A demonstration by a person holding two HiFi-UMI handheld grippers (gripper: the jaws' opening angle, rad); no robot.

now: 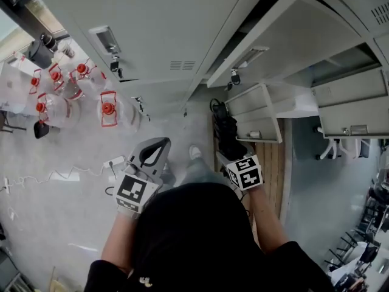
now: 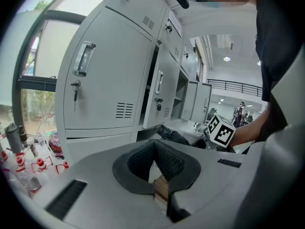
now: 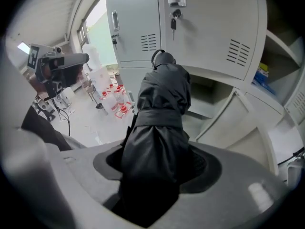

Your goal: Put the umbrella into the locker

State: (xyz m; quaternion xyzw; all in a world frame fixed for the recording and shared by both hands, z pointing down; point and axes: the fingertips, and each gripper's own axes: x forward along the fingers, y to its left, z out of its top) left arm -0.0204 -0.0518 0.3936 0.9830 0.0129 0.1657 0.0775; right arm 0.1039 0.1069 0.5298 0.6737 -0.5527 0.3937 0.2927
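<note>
Head view: folded black fabric umbrella (image 1: 227, 134) low before the open grey metal locker (image 1: 182, 17); left gripper view: left gripper (image 2: 153, 152) fingers pressed together, empty; right gripper view: right gripper (image 3: 155, 168) fingers pinching the soft, light, likely slippery canopy.

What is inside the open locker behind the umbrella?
Only a bare pale floor shows inside the open locker. The black umbrella, clamped in the right gripper, covers its left part, so anything there is unseen.
</note>
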